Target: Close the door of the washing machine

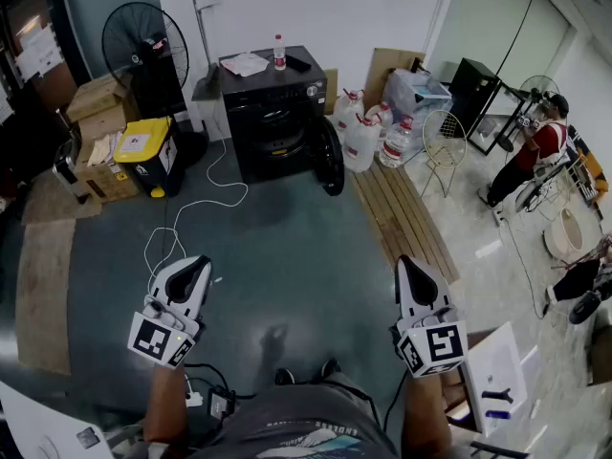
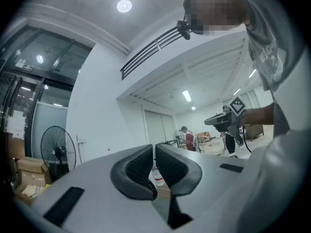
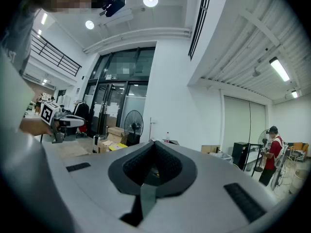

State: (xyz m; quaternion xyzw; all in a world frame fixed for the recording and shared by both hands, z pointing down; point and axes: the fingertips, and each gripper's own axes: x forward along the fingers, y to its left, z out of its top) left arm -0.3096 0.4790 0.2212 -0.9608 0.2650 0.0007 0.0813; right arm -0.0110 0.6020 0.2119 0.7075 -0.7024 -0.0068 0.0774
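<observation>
A workshop-like room with a dark teal floor and white walls: against the far wall stands a black front-loading washing machine [image 1: 275, 113], a plastic bottle [image 1: 279, 53] and some papers on its top. Its round door [image 1: 331, 158] hangs swung out to the right of the drum opening. A pedestal fan [image 1: 143, 41], stacked cardboard boxes [image 1: 100, 122] and a yellow-lidded bin [image 1: 148, 151] sit to the machine's left. Large water jugs [image 1: 368, 137] and a run of wooden planks [image 1: 402, 213] lie to its right, and a white cable [image 1: 196, 213] trails over the floor in front. At the bottom of the head view the person holds the left gripper [image 1: 196, 268] and the right gripper [image 1: 409, 268] out roughly level, pointed toward the machine but well apart from it across bare floor. Each gripper's own view shows its jaws drawn together with nothing between them, only the distant room beyond. Another person in a red top [image 1: 537, 151] stands off to the right by some racks. As the pictures show it, the job has not begun: the door stands open and untouched. What appears left is the whole of it, approaching the machine, reaching the door and swinging it shut against the drum.
</observation>
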